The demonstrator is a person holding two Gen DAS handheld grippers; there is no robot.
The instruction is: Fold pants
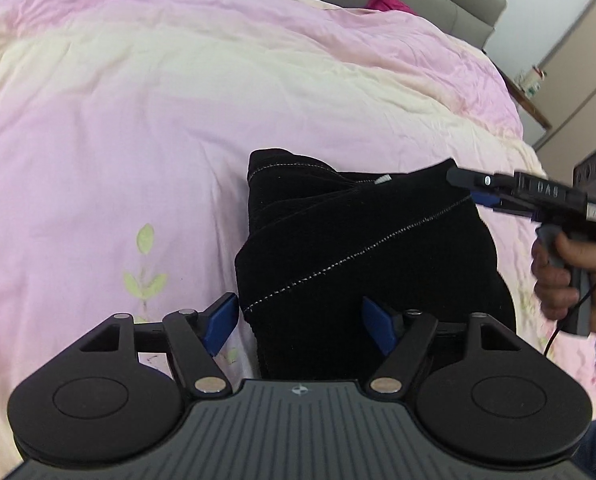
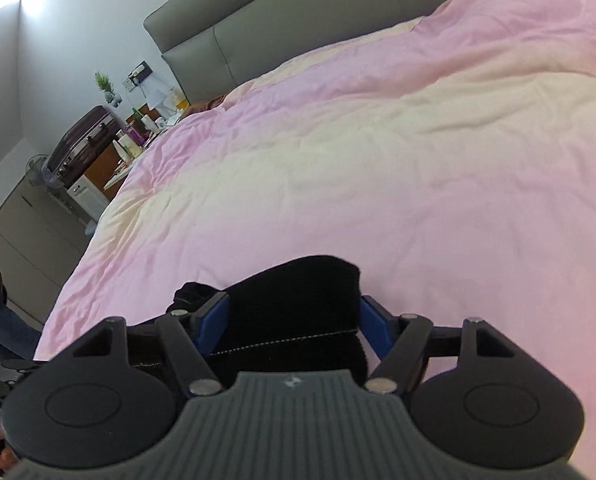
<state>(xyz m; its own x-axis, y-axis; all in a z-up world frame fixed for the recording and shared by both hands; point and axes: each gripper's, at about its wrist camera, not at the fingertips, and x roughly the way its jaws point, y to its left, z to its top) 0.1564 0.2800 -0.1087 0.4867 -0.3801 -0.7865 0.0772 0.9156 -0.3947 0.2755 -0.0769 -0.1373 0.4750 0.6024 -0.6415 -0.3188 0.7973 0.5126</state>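
Black pants (image 1: 362, 248) lie folded into a compact bundle on the pink and cream quilt (image 1: 137, 120), near its front edge; the left gripper (image 1: 302, 326) stands spread wide, pads clear of the cloth. The right gripper (image 2: 293, 326) likewise stands wide over the bundle; neither holds anything.

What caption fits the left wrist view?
Open left hand-held gripper over folded black pants on a pink quilt.
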